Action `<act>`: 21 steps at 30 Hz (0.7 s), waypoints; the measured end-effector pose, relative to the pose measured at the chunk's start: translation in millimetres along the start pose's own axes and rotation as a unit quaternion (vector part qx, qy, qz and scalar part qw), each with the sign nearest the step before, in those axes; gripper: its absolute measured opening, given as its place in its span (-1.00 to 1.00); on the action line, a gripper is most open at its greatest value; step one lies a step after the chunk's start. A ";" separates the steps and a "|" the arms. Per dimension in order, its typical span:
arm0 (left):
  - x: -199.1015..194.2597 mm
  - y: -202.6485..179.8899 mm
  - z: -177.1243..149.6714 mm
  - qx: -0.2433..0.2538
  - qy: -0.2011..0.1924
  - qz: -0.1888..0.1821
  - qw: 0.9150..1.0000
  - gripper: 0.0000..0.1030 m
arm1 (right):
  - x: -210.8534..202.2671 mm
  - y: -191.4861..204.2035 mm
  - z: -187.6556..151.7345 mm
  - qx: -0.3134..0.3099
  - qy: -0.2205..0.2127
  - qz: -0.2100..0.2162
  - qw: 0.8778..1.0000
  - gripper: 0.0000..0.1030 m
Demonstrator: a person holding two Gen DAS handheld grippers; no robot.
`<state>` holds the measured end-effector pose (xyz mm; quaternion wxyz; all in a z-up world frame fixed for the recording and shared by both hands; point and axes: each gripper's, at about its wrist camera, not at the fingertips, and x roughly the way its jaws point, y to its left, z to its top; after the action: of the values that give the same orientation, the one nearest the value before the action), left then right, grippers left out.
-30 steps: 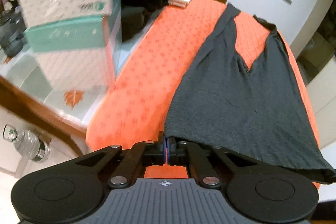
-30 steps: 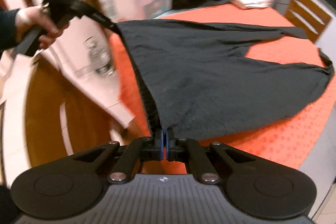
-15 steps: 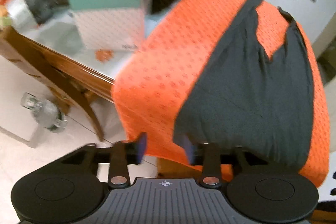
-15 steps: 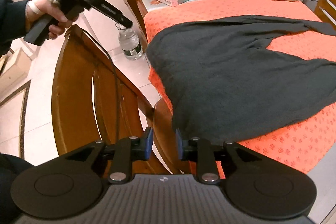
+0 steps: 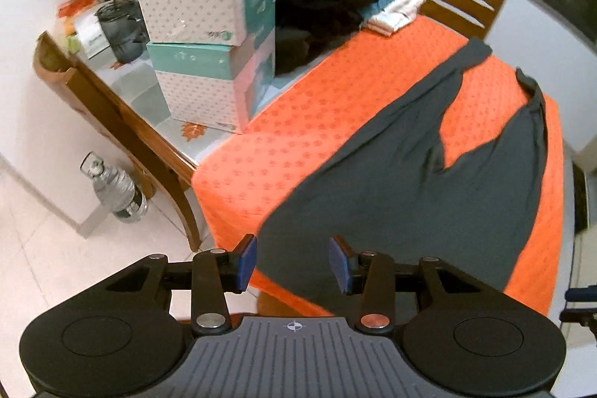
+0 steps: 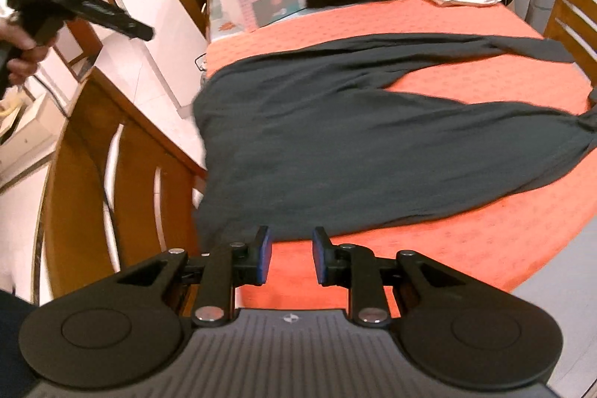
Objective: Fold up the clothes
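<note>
both tools (image 5: 293, 262) (image 6: 289, 254) now off the garment (image 6: 373, 144)

I am seeing open orange cloth (image 5: 306, 133) left of the garment (image 5: 403, 211); stacked boxes (image 5: 209, 36) are blocking farther left.

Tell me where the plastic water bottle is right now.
In the left wrist view the plastic water bottle stands on the tiled floor at the left, beside the wooden chair, below the table corner holding the stacked boxes.
</note>
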<state>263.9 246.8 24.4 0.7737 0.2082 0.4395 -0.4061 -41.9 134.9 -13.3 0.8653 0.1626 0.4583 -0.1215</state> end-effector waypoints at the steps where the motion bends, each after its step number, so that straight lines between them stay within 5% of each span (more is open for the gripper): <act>1: -2.8 -11.5 -0.8 -0.008 -0.001 0.004 1.000 -0.08 | -4.2 -14.7 -0.7 -0.005 -0.002 0.001 1.000 -0.47; 12: -5.6 -124.3 6.9 -0.039 -0.005 0.001 0.999 0.05 | -44.2 -166.8 5.9 -0.020 -0.026 -0.029 0.999 -0.47; 21: 14.1 -172.4 5.4 -0.088 -0.030 -0.002 0.996 0.12 | -47.0 -252.9 34.0 -0.005 -0.035 -0.052 0.998 -0.47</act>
<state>130.7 136.3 21.2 0.8012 0.1260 0.4503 -0.3734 -133.0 -107.6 0.8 0.8743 0.1297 0.4362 -0.1691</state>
